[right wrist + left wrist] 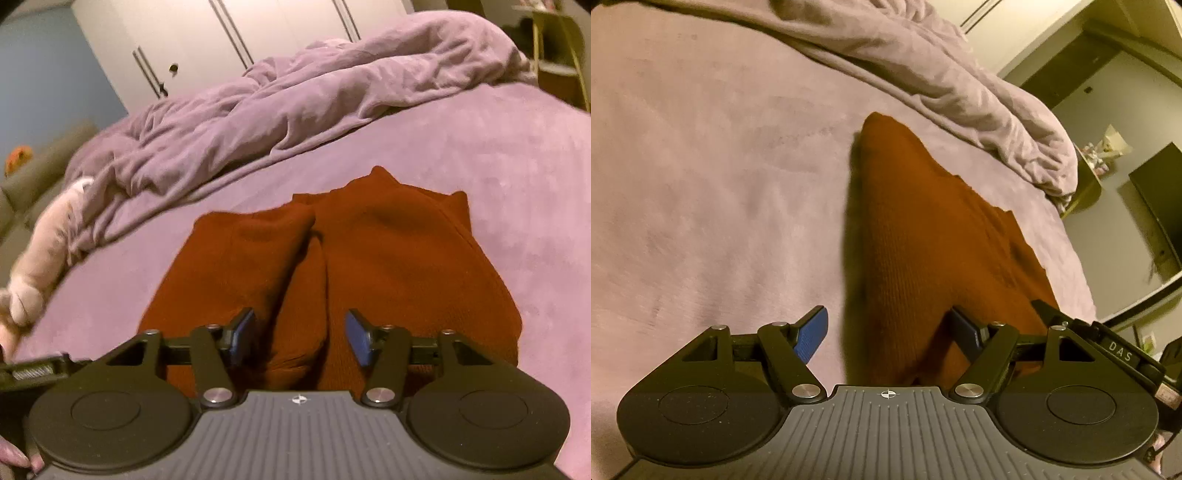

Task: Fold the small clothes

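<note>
The left gripper [890, 338] stands wide apart, its ribbed grey body and black linkage arms nearest the lens, with blue textured pads [812, 334] on the fingertips. Nothing is pinched between them; the near end of the garment [923, 236] lies under the gap and runs below the right finger. In the right wrist view the right gripper [301, 341] is likewise parted, though a little less widely, and holds nothing, its blue pads [356, 341] hovering over the cloth.

The garment is rust-orange with a fine ribbed or waffle knit. It lies on the bed [517, 184], just ahead of both grippers. From the right it shows two rounded lobes side by side with a deep crease between them, the left lobe lower and flatter, the right one fuller, with small points along its far edge. From the left it narrows to a raised, blunt tip at the far end and casts a dark shadow on its left side.

The bed cover is soft, matte, lilac plush. Beyond the garment a crumpled duvet [295, 103] of the same colour is heaped across the far side. At the far left lies a pale plush toy [44, 258]. Behind stand white wardrobe doors [229, 33] with long bar handles.
</note>
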`<action>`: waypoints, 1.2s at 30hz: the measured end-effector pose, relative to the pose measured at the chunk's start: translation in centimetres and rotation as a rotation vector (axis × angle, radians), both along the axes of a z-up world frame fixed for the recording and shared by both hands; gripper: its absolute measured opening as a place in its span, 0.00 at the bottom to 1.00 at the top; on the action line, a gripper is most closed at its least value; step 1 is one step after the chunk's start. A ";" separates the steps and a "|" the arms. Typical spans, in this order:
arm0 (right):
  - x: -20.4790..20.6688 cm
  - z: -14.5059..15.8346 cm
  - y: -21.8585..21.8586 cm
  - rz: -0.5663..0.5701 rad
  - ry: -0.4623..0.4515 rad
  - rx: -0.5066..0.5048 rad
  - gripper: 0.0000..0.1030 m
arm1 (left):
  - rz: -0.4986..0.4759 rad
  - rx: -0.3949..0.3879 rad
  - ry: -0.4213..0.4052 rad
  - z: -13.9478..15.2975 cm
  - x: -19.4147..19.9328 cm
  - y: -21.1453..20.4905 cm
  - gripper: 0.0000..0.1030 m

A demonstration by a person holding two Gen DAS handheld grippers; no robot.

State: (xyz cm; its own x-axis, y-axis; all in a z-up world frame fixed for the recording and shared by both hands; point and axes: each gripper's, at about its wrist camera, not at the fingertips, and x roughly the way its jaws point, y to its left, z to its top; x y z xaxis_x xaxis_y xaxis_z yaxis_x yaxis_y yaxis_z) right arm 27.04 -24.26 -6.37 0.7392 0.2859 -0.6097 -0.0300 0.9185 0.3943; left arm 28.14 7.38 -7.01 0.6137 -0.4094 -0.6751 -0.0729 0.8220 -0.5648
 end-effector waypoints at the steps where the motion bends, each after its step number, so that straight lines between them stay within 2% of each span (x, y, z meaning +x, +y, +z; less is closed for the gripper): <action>1: 0.1 -0.1 -0.2 -0.001 0.005 0.012 0.53 | 0.003 -0.012 0.002 -0.1 0.2 0.0 0.76; 4: 0.1 -0.3 -0.1 -0.008 -0.007 0.006 0.50 | -0.005 -0.063 0.007 -0.5 1.3 -0.1 0.75; 6: -0.3 0.0 0.4 -0.010 -0.040 -0.033 0.34 | -0.002 -0.094 0.023 -0.9 1.9 -0.2 0.74; 9: -0.4 0.0 1.3 0.004 -0.048 -0.128 0.27 | -0.010 -0.146 0.038 -1.5 2.7 -0.4 0.68; 11: 0.1 -1.1 1.7 -0.012 0.002 -0.203 0.22 | -0.016 -0.153 0.039 -1.8 3.0 -0.7 0.67; 15: -0.1 -1.9 1.3 0.007 -0.009 -0.203 0.23 | -0.009 -0.185 0.047 -2.3 3.4 -0.8 0.66; 19: -0.2 -1.5 -0.2 -0.017 0.010 -0.084 0.23 | -0.007 -0.197 0.047 -2.4 3.3 -0.6 0.64; 21: -0.7 -1.4 -0.6 -0.030 0.003 -0.060 0.23 | -0.010 -0.193 0.044 -2.4 3.3 -0.6 0.64; 22: -1.0 -1.2 -0.6 -0.035 -0.003 -0.051 0.24 | -0.010 -0.194 0.043 -2.4 3.2 -0.5 0.64; 23: -1.2 -1.0 -0.7 -0.040 -0.010 -0.035 0.30 | -0.009 -0.194 0.043 -2.4 3.2 -0.6 0.64; 24: -1.3 -0.9 -0.8 -0.036 -0.012 0.004 0.43 | -0.009 -0.194 0.044 -2.4 3.2 -0.6 0.64; 26: -1.1 -1.0 -1.1 -0.027 -0.003 0.075 0.56 | -0.008 -0.194 0.046 -2.4 3.1 -0.5 0.64; 28: -0.7 -1.4 -1.8 -0.017 0.015 0.178 0.60 | -0.008 -0.195 0.049 -2.4 3.1 -0.5 0.64; 30: 0.0 -2.1 -2.9 -0.017 0.052 0.323 0.70 | -0.002 -0.202 0.054 -2.6 3.1 -0.4 0.66; 32: 0.9 -2.6 -3.1 -0.020 0.067 0.384 0.70 | 0.006 -0.209 0.056 -2.7 2.9 -0.3 0.67; 35: 2.4 -2.8 -1.7 0.025 0.080 0.341 0.69 | 0.016 -0.198 0.058 -2.5 2.7 -0.4 0.69; 36: 2.9 -2.6 -1.0 0.050 0.077 0.318 0.65 | 0.011 -0.181 0.055 -2.4 2.6 -0.6 0.70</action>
